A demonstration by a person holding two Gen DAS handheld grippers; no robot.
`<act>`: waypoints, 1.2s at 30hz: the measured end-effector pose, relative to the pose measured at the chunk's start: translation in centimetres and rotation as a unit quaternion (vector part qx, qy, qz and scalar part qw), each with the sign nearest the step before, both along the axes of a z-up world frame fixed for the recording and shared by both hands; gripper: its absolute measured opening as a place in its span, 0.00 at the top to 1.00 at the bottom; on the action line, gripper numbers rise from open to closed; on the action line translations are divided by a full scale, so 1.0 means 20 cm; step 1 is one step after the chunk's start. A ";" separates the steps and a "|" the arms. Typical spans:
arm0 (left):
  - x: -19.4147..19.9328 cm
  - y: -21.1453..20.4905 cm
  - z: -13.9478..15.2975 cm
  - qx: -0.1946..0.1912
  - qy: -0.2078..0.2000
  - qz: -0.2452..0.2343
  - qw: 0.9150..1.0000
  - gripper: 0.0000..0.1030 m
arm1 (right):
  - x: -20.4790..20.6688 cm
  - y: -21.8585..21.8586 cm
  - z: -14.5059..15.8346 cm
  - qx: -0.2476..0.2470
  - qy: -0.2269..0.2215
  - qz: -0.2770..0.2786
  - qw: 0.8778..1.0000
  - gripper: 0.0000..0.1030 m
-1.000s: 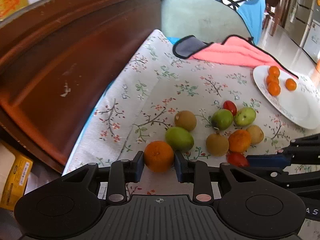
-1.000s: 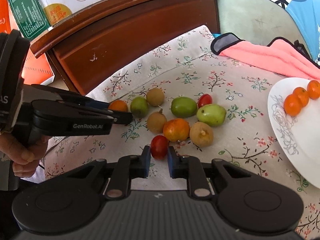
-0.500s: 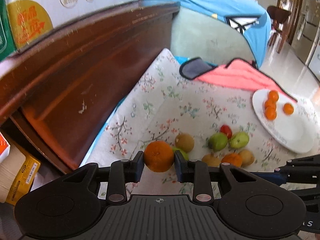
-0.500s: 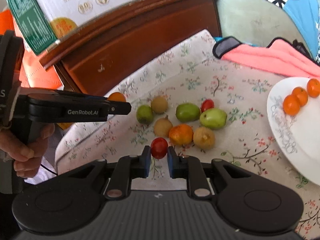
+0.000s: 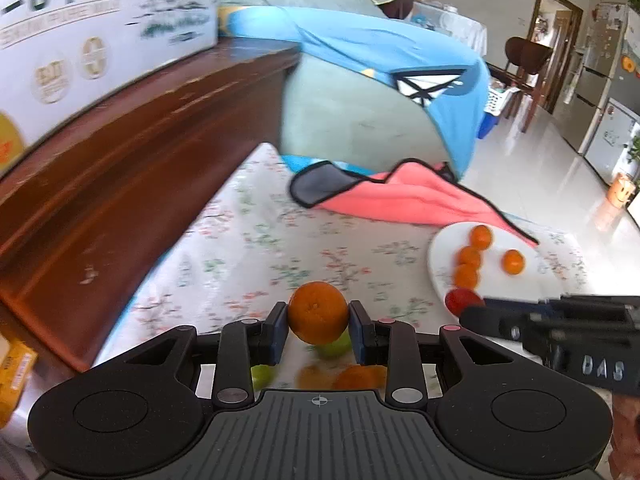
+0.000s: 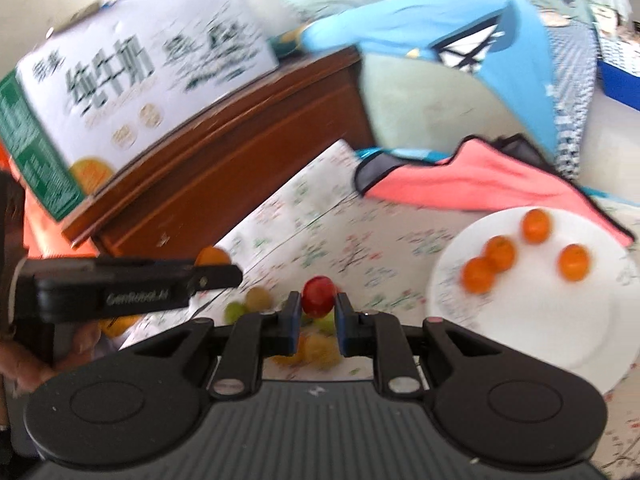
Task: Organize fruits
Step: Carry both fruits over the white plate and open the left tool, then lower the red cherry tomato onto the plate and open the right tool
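Observation:
My left gripper (image 5: 318,322) is shut on an orange (image 5: 318,312) and holds it well above the floral cloth. My right gripper (image 6: 318,314) is shut on a red tomato (image 6: 319,295), also lifted; the tomato shows in the left wrist view (image 5: 462,300) at the tip of the right gripper. A white plate (image 6: 560,340) with several small oranges (image 6: 498,252) lies to the right; it also shows in the left wrist view (image 5: 442,248). The remaining green, brown and orange fruits (image 6: 256,299) lie below the grippers, partly hidden.
A dark wooden headboard (image 5: 120,168) runs along the left, with a milk carton box (image 6: 132,80) on top. A pink cloth (image 5: 400,200) and a blue-green cushion (image 5: 360,120) lie at the far end of the floral cloth (image 5: 280,240).
Both grippers have risen higher with their fruit and tilted forward and right, toward the plate. The fruit pile has dropped below the fingers in both views.

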State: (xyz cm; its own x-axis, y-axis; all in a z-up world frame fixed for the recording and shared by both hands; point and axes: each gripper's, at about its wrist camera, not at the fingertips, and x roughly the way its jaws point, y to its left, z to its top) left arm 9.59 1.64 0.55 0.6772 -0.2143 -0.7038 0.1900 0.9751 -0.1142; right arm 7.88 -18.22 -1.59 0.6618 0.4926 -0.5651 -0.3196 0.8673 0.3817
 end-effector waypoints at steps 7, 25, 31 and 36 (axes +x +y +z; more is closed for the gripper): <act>0.03 -0.21 0.01 -0.017 0.002 -0.029 0.999 0.72 | 0.05 -0.21 0.03 0.012 -0.004 -0.068 0.998 0.83; 0.04 -0.58 -0.15 -0.026 0.051 -0.102 0.993 0.72 | 0.18 -0.55 -0.22 0.034 0.061 -0.157 0.985 0.83; -0.01 -0.60 -0.16 -0.014 0.049 -0.111 0.992 0.72 | 0.16 -0.65 -0.33 0.052 0.049 -0.134 0.988 0.83; -0.01 -0.60 -0.15 -0.020 0.048 -0.108 0.993 0.72 | 0.18 -0.64 -0.30 0.085 0.029 -0.118 0.989 0.83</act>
